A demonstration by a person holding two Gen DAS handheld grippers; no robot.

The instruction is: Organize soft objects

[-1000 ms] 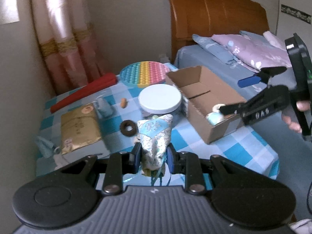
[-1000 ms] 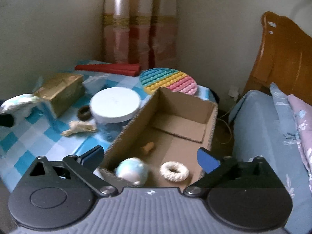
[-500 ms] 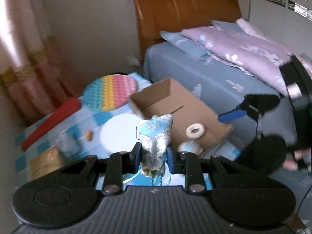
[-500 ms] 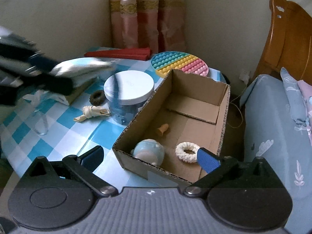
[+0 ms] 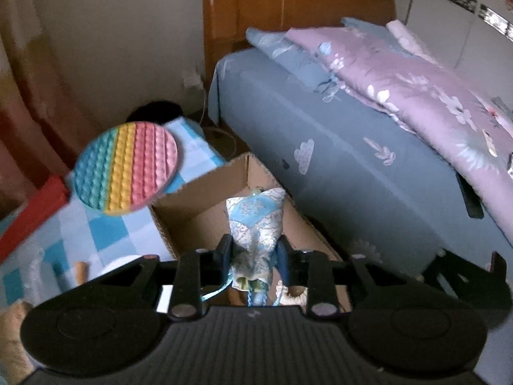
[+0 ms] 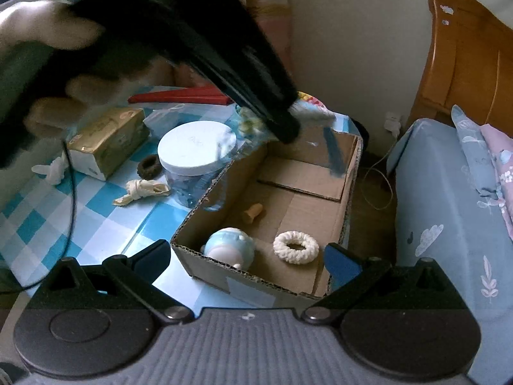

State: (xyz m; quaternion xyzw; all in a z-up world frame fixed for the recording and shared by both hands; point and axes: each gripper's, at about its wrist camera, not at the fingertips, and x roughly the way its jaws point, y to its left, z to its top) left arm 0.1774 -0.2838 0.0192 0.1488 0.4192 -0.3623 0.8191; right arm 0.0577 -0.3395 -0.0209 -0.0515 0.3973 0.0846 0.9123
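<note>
We hold fabric pouch (image 5: 255, 224) clamped in left tool (image 5: 253, 253), above cardboard box (image 6: 349, 173). Right tool (image 6: 247, 256) gapes empty, near box. Step: transport. Next, likely: lower, release pouch inside box.

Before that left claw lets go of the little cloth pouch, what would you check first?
1. Pouch gripped by the left gripper: ok, pinched on both sides.
2. Pouch over the cardboard box: ok, box floor shows behind it.
3. Landing spot free: cannot tell; the white ring, blue ball toy and small tan piece lie in the box.
4. Right gripper out of the way: ok, open, empty, at the near box edge.
5. Pouch strings hanging free: cannot tell.
</note>
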